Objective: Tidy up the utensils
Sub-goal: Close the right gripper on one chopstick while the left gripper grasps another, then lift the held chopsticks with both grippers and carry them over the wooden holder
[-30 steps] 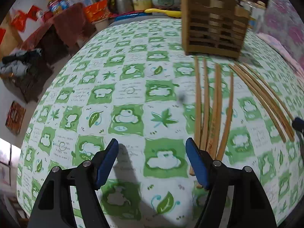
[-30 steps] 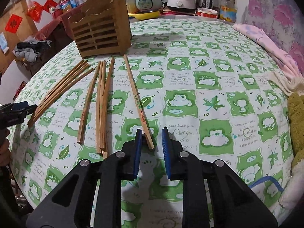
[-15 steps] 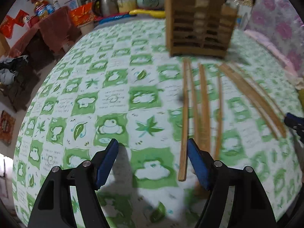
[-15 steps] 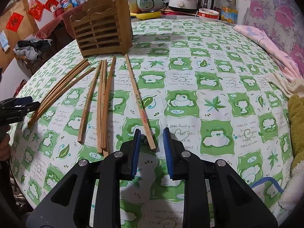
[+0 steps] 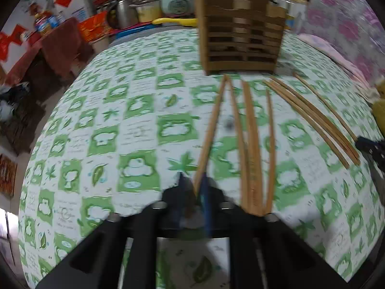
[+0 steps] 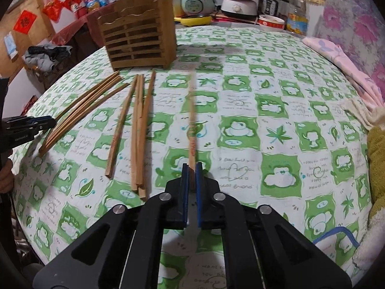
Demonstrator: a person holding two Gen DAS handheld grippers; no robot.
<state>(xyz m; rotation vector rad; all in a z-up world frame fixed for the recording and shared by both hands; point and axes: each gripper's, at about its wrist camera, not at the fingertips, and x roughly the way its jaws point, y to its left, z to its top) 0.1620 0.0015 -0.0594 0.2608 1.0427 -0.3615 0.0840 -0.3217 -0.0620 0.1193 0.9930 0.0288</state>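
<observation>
Both your grippers have closed since a second ago: left gripper (image 5: 196, 187) clamps the leftmost chopstick (image 5: 211, 130), right gripper (image 6: 191, 168) clamps another chopstick (image 6: 191, 120), each pointing toward the holder (image 6: 139, 31).

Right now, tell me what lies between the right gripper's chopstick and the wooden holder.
Only bare tablecloth separates the chopstick in the right gripper from the wooden holder, per the right wrist view.

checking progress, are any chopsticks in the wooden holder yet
No, the wooden holder shows no chopsticks in it; the chopsticks lie on the tablecloth in front of it.
</observation>
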